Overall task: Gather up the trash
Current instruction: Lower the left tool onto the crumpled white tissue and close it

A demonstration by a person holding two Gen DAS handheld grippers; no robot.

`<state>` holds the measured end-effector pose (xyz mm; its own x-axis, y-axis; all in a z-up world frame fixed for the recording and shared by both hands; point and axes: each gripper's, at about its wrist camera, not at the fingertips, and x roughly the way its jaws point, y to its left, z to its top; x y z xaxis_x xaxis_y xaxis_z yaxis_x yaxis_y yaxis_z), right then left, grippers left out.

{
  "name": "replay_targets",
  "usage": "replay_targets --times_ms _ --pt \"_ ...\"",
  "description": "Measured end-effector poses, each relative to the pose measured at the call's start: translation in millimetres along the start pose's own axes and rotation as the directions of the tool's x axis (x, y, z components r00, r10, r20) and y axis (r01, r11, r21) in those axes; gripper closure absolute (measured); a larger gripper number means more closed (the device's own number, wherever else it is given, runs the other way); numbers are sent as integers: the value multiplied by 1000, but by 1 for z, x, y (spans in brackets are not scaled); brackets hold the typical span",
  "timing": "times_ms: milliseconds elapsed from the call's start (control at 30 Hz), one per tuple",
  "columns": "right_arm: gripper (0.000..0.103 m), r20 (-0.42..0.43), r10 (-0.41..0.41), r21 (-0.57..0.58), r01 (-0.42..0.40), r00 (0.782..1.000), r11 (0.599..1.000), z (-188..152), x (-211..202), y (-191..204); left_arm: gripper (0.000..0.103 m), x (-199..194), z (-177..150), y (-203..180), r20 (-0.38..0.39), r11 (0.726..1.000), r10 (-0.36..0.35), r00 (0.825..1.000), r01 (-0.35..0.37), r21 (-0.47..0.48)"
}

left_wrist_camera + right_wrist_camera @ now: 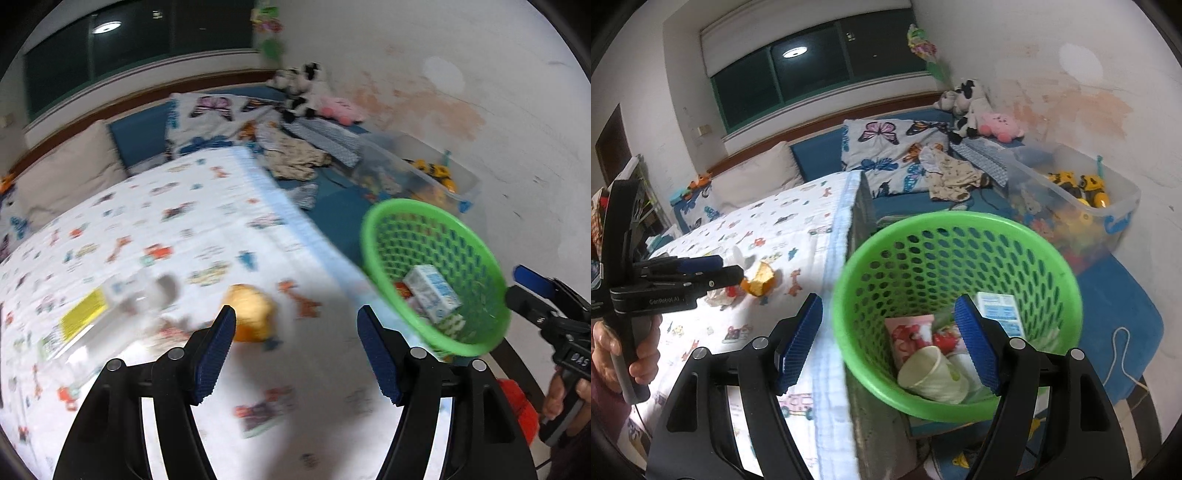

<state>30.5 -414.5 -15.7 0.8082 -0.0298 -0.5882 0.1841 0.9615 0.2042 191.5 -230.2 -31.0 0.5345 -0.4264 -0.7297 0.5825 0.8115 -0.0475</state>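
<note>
A green perforated basket stands beside the bed's edge and holds a white-blue carton, a paper cup and a pink-red wrapper. My right gripper is open above its near rim, one finger outside the wall and one over the inside, with no pad pressing on it. A crumpled orange wrapper lies on the patterned bedsheet, just beyond my left gripper, which is open with nothing between its fingers. A clear bottle with a yellow label lies to the left. The right gripper shows past the basket.
A clear bin of toys sits by the wall on the blue mat. Pillows, clothes and plush toys crowd the bed's far end. A white cord lies on the floor, and a hand grips the left handle.
</note>
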Motion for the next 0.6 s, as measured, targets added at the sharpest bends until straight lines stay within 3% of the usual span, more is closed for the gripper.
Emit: replay_targets --times_ms 300,600 --pt "29 -20 38 -42 -39 999 998 4 14 27 37 8 -17 58 -35 985 138 990 -141 -104" --pt "29 -52 77 -74 -81 996 994 5 30 46 37 30 -28 78 -86 978 127 988 -140 -157"
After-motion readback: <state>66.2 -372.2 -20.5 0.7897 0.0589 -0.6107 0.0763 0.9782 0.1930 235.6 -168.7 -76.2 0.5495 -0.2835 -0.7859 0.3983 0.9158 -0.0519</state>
